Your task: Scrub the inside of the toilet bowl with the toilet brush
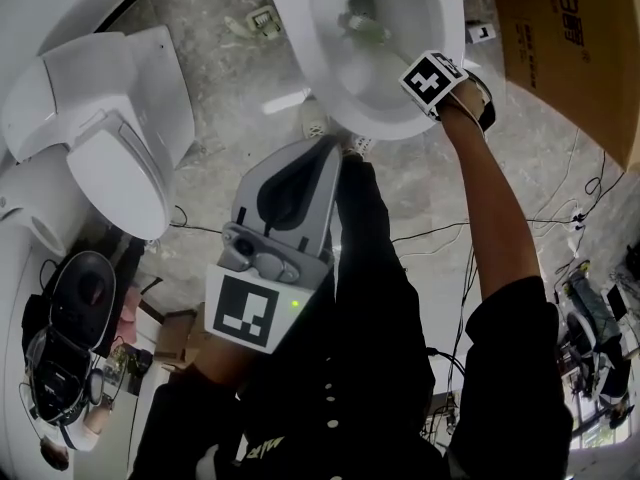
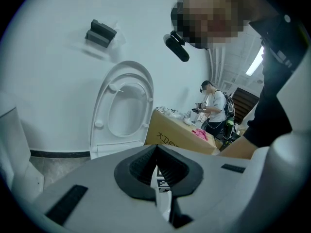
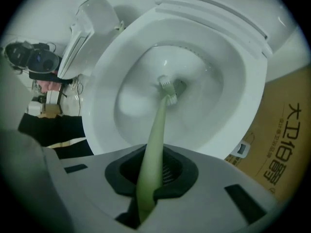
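Down in the toilet bowl [image 3: 221,96], right gripper [image 3: 150,178] pinches the green toilet brush [image 3: 156,130], bristles seemingly touching porcelain; left gripper [image 2: 156,173] pressed together.

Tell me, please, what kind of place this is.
Probably a storeroom or test room, not a home bathroom: the toilet bowl holding the toilet brush stands near a second toilet on a grey floor, with a cardboard box and loose cables beside it.
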### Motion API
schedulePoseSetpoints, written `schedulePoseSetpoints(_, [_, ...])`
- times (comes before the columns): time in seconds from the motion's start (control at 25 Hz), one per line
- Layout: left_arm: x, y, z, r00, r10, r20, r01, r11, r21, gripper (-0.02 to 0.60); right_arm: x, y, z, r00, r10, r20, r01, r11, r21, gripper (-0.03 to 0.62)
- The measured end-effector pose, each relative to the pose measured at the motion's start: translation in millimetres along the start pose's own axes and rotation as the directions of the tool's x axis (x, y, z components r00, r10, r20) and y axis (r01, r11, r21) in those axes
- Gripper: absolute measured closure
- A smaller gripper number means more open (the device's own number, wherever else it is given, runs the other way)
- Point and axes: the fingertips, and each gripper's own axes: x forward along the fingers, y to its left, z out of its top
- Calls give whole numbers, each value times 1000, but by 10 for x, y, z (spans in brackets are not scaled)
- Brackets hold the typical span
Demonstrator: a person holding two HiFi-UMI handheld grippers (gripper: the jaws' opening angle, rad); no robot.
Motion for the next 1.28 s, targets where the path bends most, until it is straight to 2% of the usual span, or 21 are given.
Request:
schedulePoseSetpoints(0.12, [12, 16, 13, 1000, 2, 1, -2, 1000, -4, 555, 71, 14, 33, 999, -8, -39, 5, 998, -61, 549])
schedulePoseSetpoints(0.24, [27, 26, 25, 1000, 1, 2, -1, 1000, -8, 555, 112, 36, 68, 998, -1, -58, -3, 997, -73, 549])
schedulePoseSetpoints(0.64, [48, 105, 23, 1000, 3, -6, -3, 1000, -14, 555, 81, -2, 296, 1000, -13, 1, 13, 998, -57, 548])
schedulePoseSetpoints(0.92, [60, 164, 40, 1000, 3, -5, -3, 1000, -18, 555, -16, -196, 477, 997, -56, 45, 59, 996, -70, 548])
schedulePoseSetpoints(1.28, [75, 206, 44, 1000, -1, -9, 1, 1000, -19, 555, -111, -512, 457, 993, -115, 37, 117, 991, -67, 548])
